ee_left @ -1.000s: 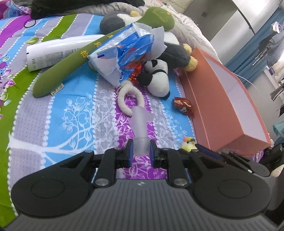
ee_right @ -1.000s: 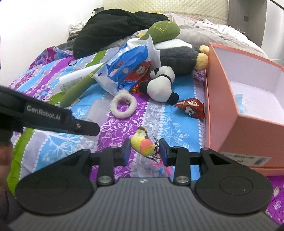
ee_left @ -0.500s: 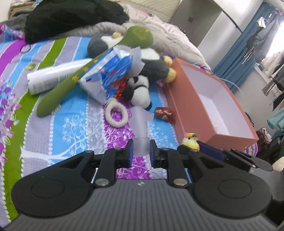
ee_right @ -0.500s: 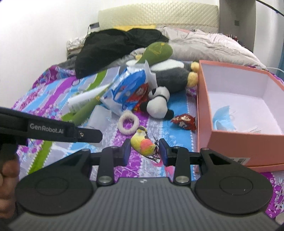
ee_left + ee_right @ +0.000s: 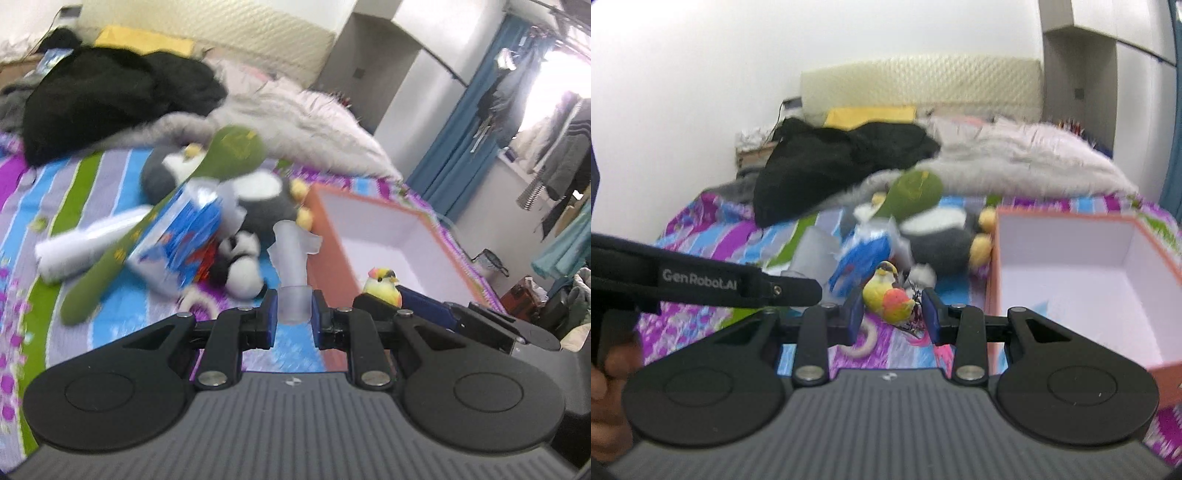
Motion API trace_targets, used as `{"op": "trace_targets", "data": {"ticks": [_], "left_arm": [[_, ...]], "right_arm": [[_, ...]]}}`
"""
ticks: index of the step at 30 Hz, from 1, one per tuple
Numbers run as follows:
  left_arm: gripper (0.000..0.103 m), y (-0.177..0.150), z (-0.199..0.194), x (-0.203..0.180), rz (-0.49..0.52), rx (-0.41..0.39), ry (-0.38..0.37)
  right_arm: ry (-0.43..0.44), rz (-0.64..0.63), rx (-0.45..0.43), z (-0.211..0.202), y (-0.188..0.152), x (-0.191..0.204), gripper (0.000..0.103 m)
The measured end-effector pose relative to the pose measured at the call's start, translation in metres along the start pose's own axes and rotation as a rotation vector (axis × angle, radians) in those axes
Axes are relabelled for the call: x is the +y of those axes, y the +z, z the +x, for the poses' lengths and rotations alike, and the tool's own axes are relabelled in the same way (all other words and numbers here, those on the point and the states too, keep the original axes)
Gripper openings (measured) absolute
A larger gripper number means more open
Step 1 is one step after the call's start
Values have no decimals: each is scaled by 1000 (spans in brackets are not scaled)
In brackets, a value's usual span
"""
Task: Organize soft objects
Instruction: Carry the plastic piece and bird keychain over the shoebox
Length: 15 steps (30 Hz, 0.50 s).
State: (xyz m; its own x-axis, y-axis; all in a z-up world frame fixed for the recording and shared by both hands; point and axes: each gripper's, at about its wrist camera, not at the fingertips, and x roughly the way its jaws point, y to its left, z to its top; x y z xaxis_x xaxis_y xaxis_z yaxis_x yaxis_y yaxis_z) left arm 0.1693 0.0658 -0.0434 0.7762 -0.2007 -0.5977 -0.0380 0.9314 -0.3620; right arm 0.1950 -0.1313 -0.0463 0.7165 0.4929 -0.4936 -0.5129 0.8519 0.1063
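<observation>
Left tongs [image 5: 294, 316]: closed on a translucent soft piece [image 5: 293, 254], held by its lower end only; slippage is possible.
Right tongs [image 5: 891, 309]: gripping a toy bird [image 5: 888, 295], raised beside the orange box [image 5: 991, 291].
Risk: bird may snag the box rim.

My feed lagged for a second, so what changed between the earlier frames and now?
Both grippers rose and swung toward the orange box, so its white inside now shows. The left gripper stayed shut on the translucent soft piece, the right gripper on the toy bird. Nothing was released. The plush pile, with the panda, appears to lie unmoved on the bed.
</observation>
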Motion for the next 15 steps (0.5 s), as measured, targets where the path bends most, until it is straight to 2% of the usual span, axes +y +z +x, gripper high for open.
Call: {"op": "trace_targets", "data": {"ticks": [2,7,15], "left_arm": [[22,11,1,-10,22,-18,-11],[22,42,18,-37,42,-21,-84],[22,86,50,-83,92,-10,-140]], "right_arm": [[9,15,-15,-1,10,-10,38],[-36,41,-34,-2,37,-39,38],[-145,68,-92,-22,73,-91,38]]}}
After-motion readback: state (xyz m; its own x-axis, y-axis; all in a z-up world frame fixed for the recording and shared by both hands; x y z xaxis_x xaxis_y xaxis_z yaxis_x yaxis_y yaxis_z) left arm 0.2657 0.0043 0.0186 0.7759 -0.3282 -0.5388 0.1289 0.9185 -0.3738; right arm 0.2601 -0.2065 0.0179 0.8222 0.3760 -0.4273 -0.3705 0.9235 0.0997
